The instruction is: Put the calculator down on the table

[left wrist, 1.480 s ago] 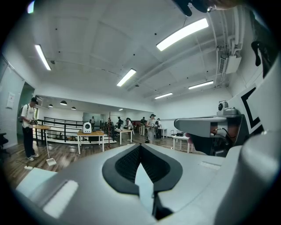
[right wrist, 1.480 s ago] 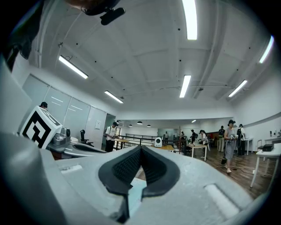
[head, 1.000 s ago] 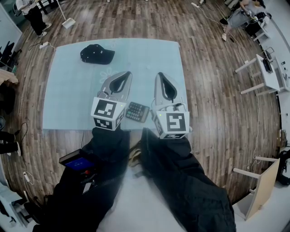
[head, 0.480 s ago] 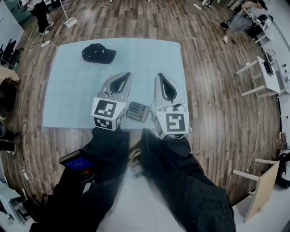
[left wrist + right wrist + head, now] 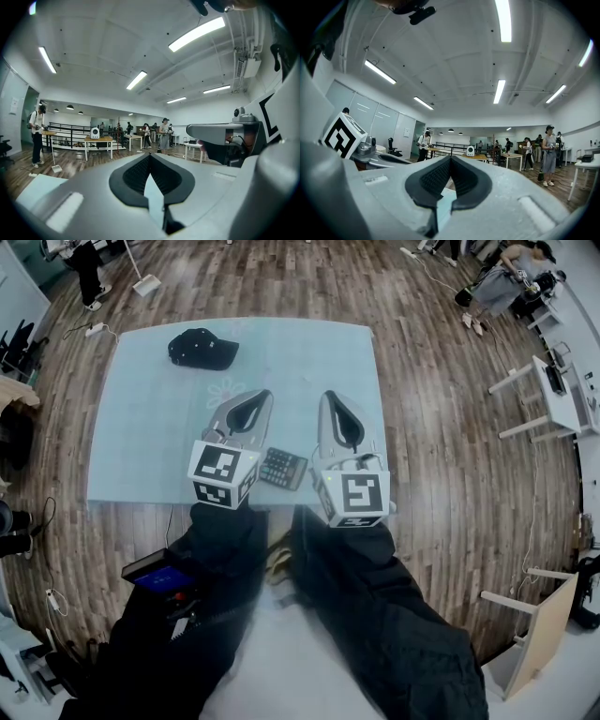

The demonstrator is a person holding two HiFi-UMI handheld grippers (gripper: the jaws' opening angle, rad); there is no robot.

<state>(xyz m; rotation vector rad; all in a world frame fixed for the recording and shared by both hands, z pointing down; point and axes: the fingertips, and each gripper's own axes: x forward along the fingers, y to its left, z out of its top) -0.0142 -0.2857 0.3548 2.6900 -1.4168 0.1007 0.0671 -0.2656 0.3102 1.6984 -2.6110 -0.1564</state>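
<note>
A dark calculator point(image 5: 283, 469) lies flat on the pale blue table point(image 5: 150, 427), close to the front edge, in the gap between my two grippers. My left gripper point(image 5: 265, 392) hovers just left of it, its jaws closed tip to tip with nothing in them. My right gripper point(image 5: 333, 394) is held just right of the calculator, equally shut and empty. Both point away from me over the table. In the left gripper view point(image 5: 150, 155) and the right gripper view point(image 5: 451, 158) the black pads meet at the tip; the calculator does not show there.
A black cap point(image 5: 202, 350) lies at the table's far left corner. Wooden floor surrounds the table. White desks point(image 5: 553, 390) stand to the right, and people stand at the room's far edges. A small device with a blue screen point(image 5: 159, 574) hangs at my waist.
</note>
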